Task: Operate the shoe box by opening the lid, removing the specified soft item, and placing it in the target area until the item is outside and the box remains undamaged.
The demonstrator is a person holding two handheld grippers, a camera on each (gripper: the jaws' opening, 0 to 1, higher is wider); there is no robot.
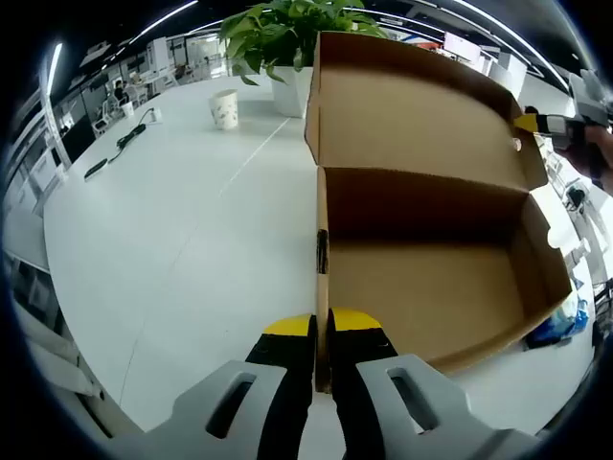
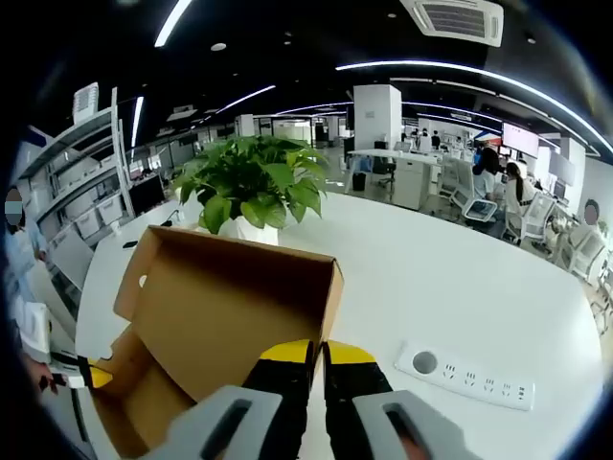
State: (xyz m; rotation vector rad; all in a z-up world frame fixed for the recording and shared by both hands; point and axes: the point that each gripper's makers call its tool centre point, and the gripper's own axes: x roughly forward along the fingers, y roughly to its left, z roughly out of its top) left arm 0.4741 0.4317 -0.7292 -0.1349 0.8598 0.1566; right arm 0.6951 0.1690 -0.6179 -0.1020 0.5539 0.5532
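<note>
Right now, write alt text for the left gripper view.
The left gripper is shut on the side wall of an open, empty cardboard shoe box on a white table. Behind stand a paper cup and a potted plant.

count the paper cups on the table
1: a paper cup stands on the white table, left of the potted plant. The open shoe box may hide others.

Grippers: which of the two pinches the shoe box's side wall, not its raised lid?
The left gripper: its jaws close on the open shoe box's side wall, seen edge-on, whereas the right gripper pinches the lid's edge.
</note>
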